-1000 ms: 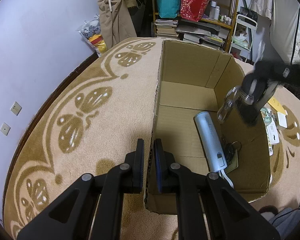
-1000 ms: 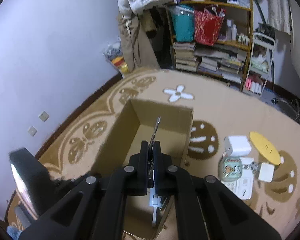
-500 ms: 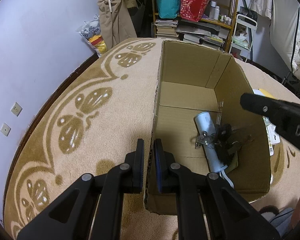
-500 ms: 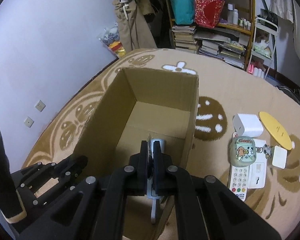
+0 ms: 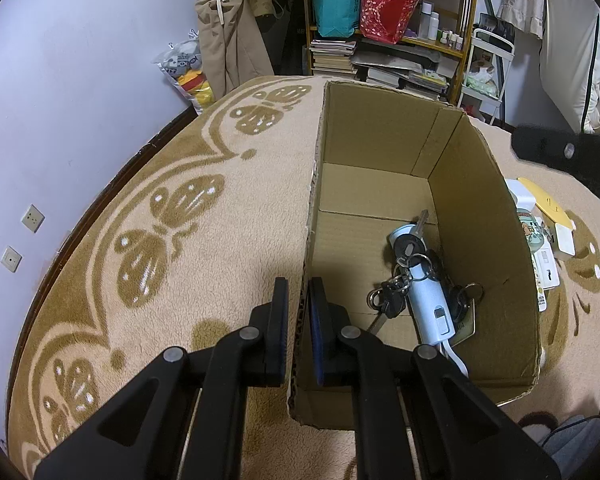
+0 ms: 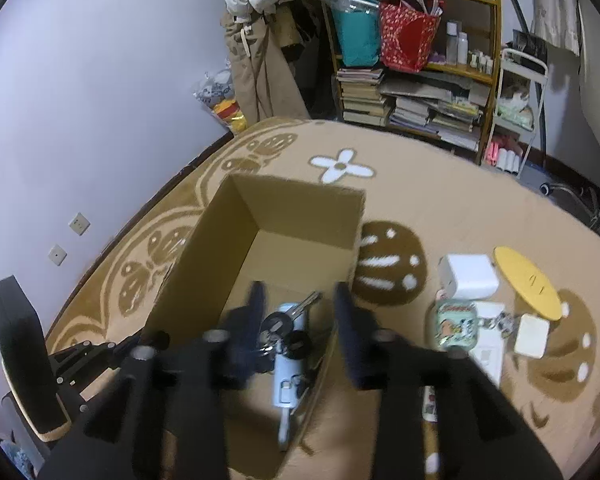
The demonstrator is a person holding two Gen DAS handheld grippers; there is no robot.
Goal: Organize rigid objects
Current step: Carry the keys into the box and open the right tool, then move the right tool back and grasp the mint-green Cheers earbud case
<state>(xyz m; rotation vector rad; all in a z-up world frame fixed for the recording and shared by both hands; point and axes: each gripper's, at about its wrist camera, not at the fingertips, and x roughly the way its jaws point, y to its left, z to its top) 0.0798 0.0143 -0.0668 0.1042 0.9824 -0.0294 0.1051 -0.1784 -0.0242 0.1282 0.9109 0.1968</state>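
Cardboard box wall pinched by left gripper, right gripper opening (empty), keys below.

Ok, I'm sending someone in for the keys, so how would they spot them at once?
Find the open cardboard box on the tan rug. On its floor, by the right wall, lies a pale blue tube. The keys are the bunch of black-headed keys on metal rings draped over and beside that tube, the only dark metal things in the box.

box: brown cardboard | rug: beige, tan butterfly motifs | disc: yellow | claws: black
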